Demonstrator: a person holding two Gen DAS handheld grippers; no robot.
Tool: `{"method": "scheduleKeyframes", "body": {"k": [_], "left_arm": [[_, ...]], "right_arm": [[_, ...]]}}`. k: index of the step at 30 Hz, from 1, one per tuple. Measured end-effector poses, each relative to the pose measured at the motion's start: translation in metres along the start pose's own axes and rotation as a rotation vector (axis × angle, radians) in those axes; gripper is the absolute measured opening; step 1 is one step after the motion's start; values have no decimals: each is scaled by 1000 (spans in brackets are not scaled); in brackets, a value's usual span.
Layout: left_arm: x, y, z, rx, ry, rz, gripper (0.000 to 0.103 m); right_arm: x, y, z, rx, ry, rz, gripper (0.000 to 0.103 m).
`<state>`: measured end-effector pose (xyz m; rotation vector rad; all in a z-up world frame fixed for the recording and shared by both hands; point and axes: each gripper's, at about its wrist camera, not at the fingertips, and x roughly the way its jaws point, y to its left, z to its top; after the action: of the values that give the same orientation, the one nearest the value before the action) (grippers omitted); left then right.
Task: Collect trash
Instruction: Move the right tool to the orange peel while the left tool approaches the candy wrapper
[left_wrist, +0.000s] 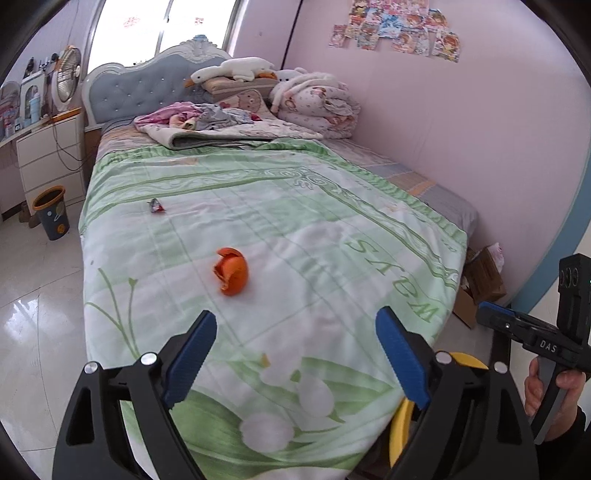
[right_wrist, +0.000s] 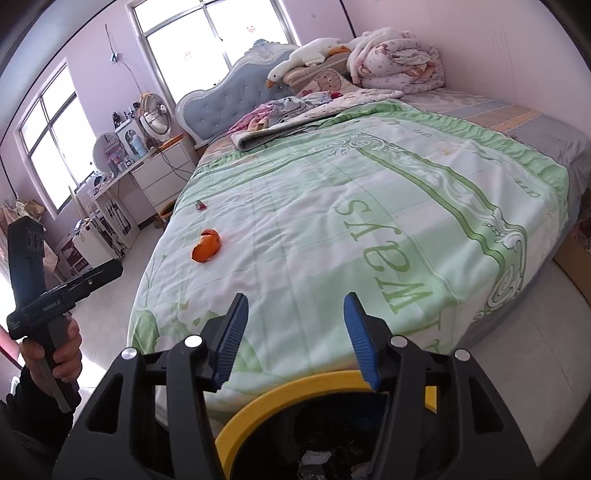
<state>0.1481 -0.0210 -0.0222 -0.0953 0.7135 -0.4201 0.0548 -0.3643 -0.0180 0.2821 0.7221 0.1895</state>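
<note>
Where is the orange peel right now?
The orange peel lies on the green bedspread, toward its left side in both wrist views. A small crumpled wrapper sits farther up the bed, and the open left gripper is just short of it.

A green-and-white floral quilt (left_wrist: 295, 229) covers the bed ahead of the claws, with a folded blanket (left_wrist: 236, 133) and crumpled clothes (left_wrist: 207, 116) lying farther off toward the blue tufted headboard (left_wrist: 140, 88). A plush goose (left_wrist: 232, 72) rests on the pillows beyond, beside a bundled pink comforter (left_wrist: 317, 103) at far right. To the far left stand a white drawer unit (left_wrist: 51, 158) and a fan (left_wrist: 68, 77). Cartoon pictures (left_wrist: 399, 27) dot the pink wall.
</note>
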Motion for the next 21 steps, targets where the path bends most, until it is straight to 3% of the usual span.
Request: {"method": "scheduleKeyframes", "body": {"k": [2, 7, 21], "left_arm": [[3, 17, 8, -21, -12, 35, 86], [14, 57, 26, -67, -32, 116, 89], [69, 135, 74, -122, -18, 250, 90]], "right_arm": [[16, 9, 8, -16, 10, 12, 64], [54, 36, 26, -77, 27, 57, 73], [142, 96, 52, -205, 85, 134, 80]]}}
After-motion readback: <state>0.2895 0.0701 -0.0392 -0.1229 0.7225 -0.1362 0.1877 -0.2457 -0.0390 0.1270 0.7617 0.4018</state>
